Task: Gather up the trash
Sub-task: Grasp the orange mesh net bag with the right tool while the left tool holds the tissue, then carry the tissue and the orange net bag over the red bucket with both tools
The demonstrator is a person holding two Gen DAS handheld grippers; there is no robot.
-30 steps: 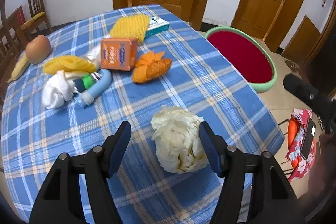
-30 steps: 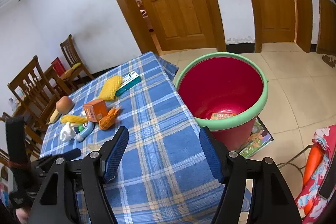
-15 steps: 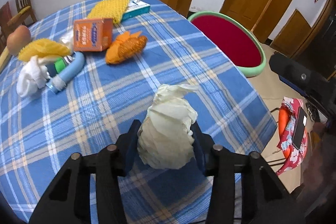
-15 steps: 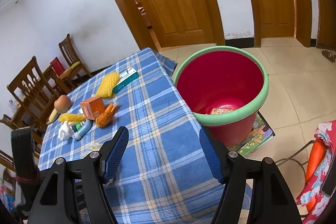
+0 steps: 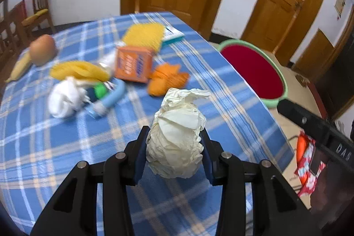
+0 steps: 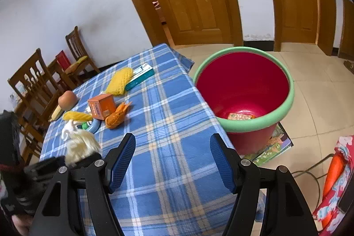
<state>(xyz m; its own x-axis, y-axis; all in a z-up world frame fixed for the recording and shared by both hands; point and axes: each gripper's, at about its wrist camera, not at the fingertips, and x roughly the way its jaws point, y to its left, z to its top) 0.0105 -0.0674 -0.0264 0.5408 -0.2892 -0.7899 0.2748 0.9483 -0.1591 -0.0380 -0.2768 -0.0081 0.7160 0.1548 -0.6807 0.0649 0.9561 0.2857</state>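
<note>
My left gripper (image 5: 176, 147) is shut on a crumpled cream paper ball (image 5: 177, 132) and holds it above the blue plaid table (image 5: 66, 147). The ball also shows in the right wrist view (image 6: 80, 146), at the left. My right gripper (image 6: 172, 160) is open and empty over the table's near edge. A red bin with a green rim (image 6: 243, 90) stands on the floor right of the table, with a packet at its bottom; it shows in the left wrist view (image 5: 252, 72) too.
On the table lie an orange box (image 5: 133, 66), orange netting (image 5: 167, 80), yellow netting (image 5: 142, 35), a white wad (image 5: 64, 100), a blue tube (image 5: 108, 101), an apple (image 5: 42, 52) and a teal box (image 6: 139, 76). Wooden chairs (image 6: 33, 83) stand at the left.
My left gripper closed on the paper ball and lifted it off the table. The right gripper stayed open and drifted slightly.
</note>
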